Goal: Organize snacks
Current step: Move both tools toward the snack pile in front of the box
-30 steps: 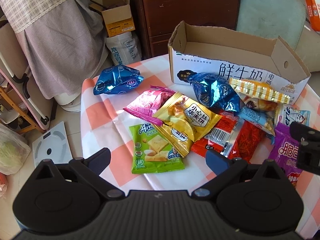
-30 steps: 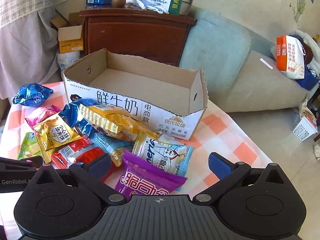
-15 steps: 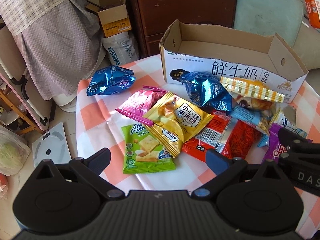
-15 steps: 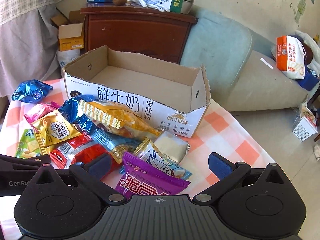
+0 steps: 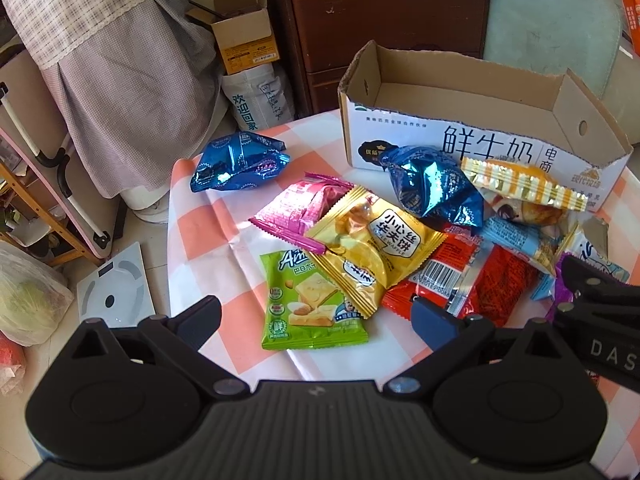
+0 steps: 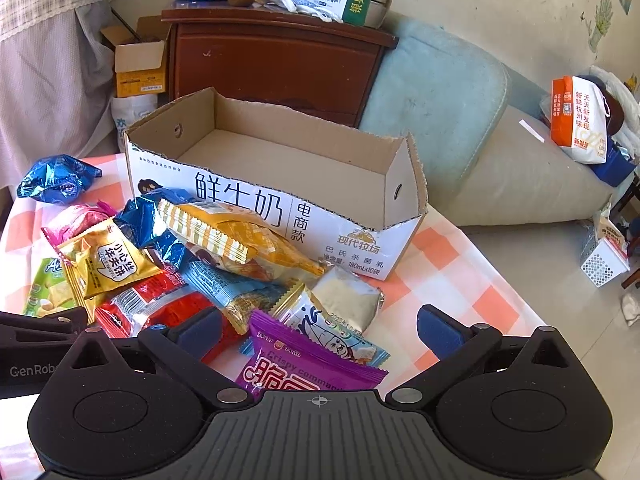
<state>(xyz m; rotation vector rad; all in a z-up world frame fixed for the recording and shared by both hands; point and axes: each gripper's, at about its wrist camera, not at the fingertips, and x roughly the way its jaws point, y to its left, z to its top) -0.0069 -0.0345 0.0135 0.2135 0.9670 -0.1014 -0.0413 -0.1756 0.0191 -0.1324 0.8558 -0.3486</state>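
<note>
I am easing both grippers, left gripper (image 5: 316,312) and right gripper (image 6: 320,326), closer, jaws spread and empty; the purple foil snack packet (image 6: 310,364) is now lying between the right jaws, the open cardboard box (image 6: 280,168) beyond unfilled.

Blue snack packet (image 5: 240,162): crinkled metallic foil, highly reflective. Yellow waffle packet (image 5: 372,246) and green cracker packet (image 5: 308,308): glossy plastic film. Milk carton box (image 6: 280,184): matt corrugated cardboard, torn rough rim. Worktop (image 5: 200,236): creased checked cloth. Cabinet (image 6: 276,60): varnished dark wood.
</note>
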